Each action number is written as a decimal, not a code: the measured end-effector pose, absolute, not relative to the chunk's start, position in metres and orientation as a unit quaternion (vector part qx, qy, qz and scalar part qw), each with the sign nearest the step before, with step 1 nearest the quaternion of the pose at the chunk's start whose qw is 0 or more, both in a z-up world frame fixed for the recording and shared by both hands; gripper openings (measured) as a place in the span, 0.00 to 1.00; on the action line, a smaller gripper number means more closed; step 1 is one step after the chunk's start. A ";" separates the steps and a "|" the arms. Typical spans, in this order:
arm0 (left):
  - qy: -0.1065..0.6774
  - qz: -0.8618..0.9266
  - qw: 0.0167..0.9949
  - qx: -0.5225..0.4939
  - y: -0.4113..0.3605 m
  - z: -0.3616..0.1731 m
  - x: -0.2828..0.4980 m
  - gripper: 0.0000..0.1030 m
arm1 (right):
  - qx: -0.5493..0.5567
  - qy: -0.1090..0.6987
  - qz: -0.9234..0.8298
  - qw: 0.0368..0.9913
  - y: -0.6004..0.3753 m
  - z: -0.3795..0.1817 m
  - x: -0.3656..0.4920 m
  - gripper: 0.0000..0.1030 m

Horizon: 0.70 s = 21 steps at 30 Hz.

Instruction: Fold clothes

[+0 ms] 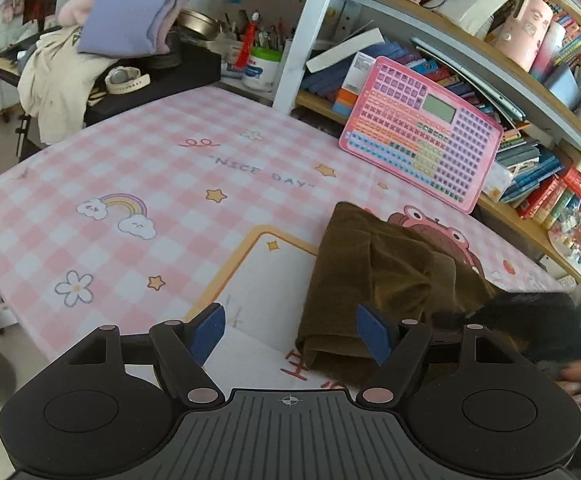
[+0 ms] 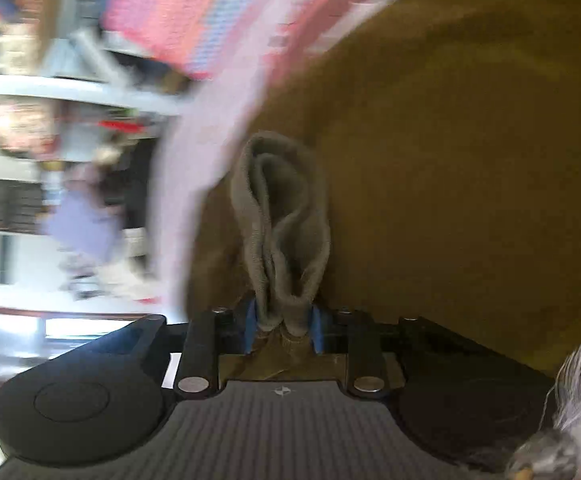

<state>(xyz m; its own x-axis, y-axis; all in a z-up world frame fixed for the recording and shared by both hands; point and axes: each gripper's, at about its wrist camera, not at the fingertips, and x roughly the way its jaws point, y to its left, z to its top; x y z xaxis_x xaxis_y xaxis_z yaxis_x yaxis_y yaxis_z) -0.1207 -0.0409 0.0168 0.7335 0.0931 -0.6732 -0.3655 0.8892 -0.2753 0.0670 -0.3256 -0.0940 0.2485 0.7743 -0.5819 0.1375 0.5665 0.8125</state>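
While lying on the pink checked desk (image 1: 138,168), near the right side, brown clothes (image 1: 374,280) sat bunched and part folded. Left gripper (image 1: 290,334) hovered over the near edge of the desk, jaws wide apart, holding nothing, blue pads (image 1: 208,332) showing. Right gripper (image 2: 284,326) clamped tight on a thick fold of the brown clothes (image 2: 450,160), cloth bulging up between the jaws. Pink toy keyboard (image 1: 420,132) leaned on the bookshelf (image 1: 530,92) at the far right. Purple folded cloth (image 1: 130,8) far left.
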 end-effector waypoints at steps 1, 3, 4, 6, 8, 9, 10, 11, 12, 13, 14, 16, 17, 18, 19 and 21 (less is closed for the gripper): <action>0.343 0.124 0.910 -0.196 -0.043 0.017 -0.120 0.72 | 0.409 0.564 0.239 0.676 -0.327 -0.096 0.067 0.31; 0.344 0.121 0.911 -0.192 -0.047 0.017 -0.118 0.72 | 0.393 0.559 0.252 0.686 -0.327 -0.088 0.063 0.42; 0.345 0.119 0.911 -0.191 -0.048 0.017 -0.116 0.72 | 0.381 0.554 0.260 0.693 -0.327 -0.082 0.059 0.48; 0.345 0.117 0.912 -0.189 -0.052 0.016 -0.113 0.72 | 0.358 0.544 0.277 0.707 -0.331 -0.073 0.052 0.49; 0.344 0.111 0.914 -0.186 -0.057 0.015 -0.111 0.72 | 0.329 0.529 0.285 0.728 -0.339 -0.063 0.041 0.51; 0.343 0.109 0.914 -0.184 -0.059 0.015 -0.109 0.72 | 0.311 0.520 0.286 0.743 -0.343 -0.059 0.035 0.52; 0.343 0.106 0.915 -0.183 -0.061 0.015 -0.108 0.72 | 0.287 0.506 0.286 0.761 -0.345 -0.054 0.028 0.54; 0.345 0.102 0.916 -0.180 -0.066 0.013 -0.106 0.72 | 0.259 0.491 0.287 0.781 -0.348 -0.049 0.019 0.55; 0.345 0.097 0.917 -0.177 -0.070 0.013 -0.104 0.72 | 0.232 0.476 0.287 0.798 -0.350 -0.043 0.011 0.58; 0.346 0.091 0.918 -0.173 -0.074 0.012 -0.102 0.72 | 0.204 0.460 0.286 0.815 -0.351 -0.038 0.003 0.62; 0.345 0.086 0.920 -0.166 -0.080 0.011 -0.101 0.72 | 0.175 0.444 0.285 0.831 -0.353 -0.033 -0.006 0.63; 0.345 0.080 0.923 -0.150 -0.090 0.010 -0.100 0.73 | 0.121 0.420 0.268 0.858 -0.357 -0.027 -0.025 0.65; 0.346 0.080 0.924 -0.141 -0.095 0.010 -0.099 0.73 | 0.101 0.412 0.258 0.868 -0.358 -0.025 -0.032 0.66; 0.351 0.084 0.924 -0.129 -0.100 0.008 -0.098 0.74 | 0.084 0.406 0.246 0.876 -0.359 -0.023 -0.038 0.66; 0.358 0.087 0.922 -0.117 -0.104 0.007 -0.097 0.75 | 0.071 0.400 0.232 0.884 -0.360 -0.023 -0.043 0.66; 0.367 0.090 0.921 -0.095 -0.110 0.004 -0.098 0.75 | 0.047 0.389 0.207 0.897 -0.360 -0.023 -0.053 0.68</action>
